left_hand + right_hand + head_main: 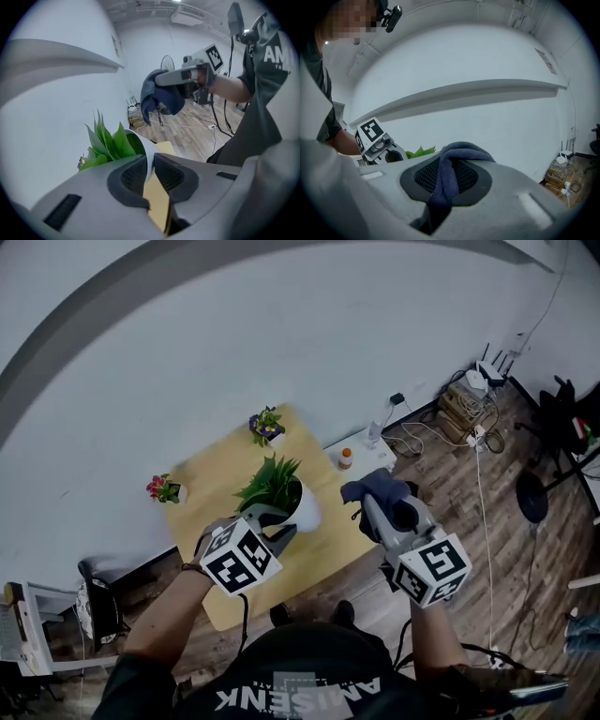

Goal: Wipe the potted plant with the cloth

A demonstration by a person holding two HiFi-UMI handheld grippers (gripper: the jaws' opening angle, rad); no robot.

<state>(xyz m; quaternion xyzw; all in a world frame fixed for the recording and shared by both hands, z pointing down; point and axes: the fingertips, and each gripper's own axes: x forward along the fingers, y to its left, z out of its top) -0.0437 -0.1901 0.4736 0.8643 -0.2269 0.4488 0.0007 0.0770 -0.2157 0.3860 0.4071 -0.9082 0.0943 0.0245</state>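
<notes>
Left gripper [151, 178]: jaws nearly together, pads clamped on the rim of the white pot [146, 147], one pad inside the wall and one outside. That's the potted plant [111, 140]; its green leaves stick up just left of centre in the left gripper view, pot tilted. In the head view the plant sits mid-frame over the wooden table [211, 479]; can't tell if the pot base touches the top. Right gripper [447, 177]: closed on the dark blue cloth [461, 151], fabric pinched between the pads, bunched above them and hanging down through the gap. In the head view it's right of centre, cloth end just right of the plant and not touching it. Two small flower pots [266, 427] stand at the table's upper and left edges, well apart from both grippers.
</notes>
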